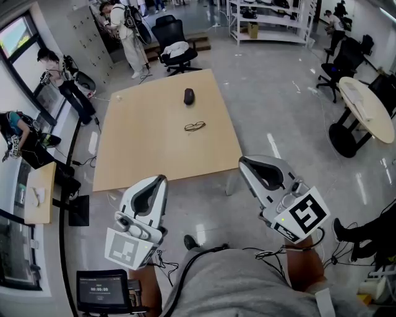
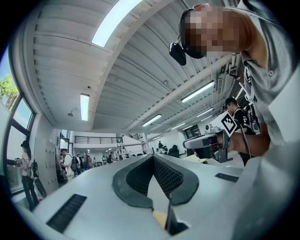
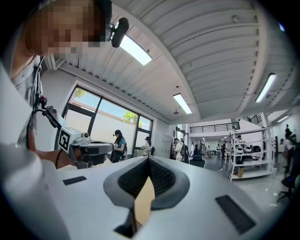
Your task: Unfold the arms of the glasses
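Observation:
A pair of dark-framed glasses [image 1: 195, 126] lies folded near the middle of the light wooden table [image 1: 142, 155], seen small in the head view. A small black oval object [image 1: 189, 96] sits beyond them. My left gripper [image 1: 162, 178] hangs in front of the table's near edge, well short of the glasses, jaws closed with nothing between them. My right gripper [image 1: 242, 162] is held off the table's near right corner, also shut and empty. Both gripper views look out level over the room; the left gripper [image 2: 152, 157] and right gripper [image 3: 149, 159] show their pads meeting, and neither shows the glasses.
A black office chair [image 1: 176, 46] stands behind the table's far end. A round white table [image 1: 368, 108] with chairs is at the right. People stand along the left wall by desks [image 1: 37, 192]. A tablet [image 1: 102, 290] sits at lower left. Shelving [image 1: 269, 18] lines the back.

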### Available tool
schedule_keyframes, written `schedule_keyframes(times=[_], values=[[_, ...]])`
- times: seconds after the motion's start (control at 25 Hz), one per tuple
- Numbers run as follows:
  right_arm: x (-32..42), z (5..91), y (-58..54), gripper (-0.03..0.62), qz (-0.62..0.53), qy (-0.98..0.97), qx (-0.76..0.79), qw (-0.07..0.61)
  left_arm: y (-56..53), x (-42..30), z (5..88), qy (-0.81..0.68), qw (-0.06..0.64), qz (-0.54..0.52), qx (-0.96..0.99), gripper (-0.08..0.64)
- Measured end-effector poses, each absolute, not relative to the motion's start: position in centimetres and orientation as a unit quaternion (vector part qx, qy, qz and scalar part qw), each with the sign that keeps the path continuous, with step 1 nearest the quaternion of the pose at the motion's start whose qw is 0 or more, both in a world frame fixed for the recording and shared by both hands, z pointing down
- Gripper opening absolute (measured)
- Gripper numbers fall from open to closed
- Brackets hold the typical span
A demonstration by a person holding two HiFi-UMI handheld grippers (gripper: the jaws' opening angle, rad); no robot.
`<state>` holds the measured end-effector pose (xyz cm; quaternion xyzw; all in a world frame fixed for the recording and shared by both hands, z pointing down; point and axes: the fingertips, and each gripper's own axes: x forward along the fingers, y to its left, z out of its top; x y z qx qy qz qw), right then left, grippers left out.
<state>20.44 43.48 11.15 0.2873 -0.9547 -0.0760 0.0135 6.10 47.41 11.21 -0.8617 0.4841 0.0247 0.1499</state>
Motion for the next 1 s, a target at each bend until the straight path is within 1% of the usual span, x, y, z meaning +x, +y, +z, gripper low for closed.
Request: schedule_keyframes(times=[0.6,1.0], values=[[20.7,11.9,42.4,0.008,-0.059,-0.958,0.28,0.014,46.2,6.7,11.4,0.483,0.148,0.016,-0.863,0.005],[21.6,12.9,40.2,0.008,-0.033,-0.964,0.265,0.001,44.4,7.8,11.8,0.489,0.148,-0.008,-0.859,0.005]])
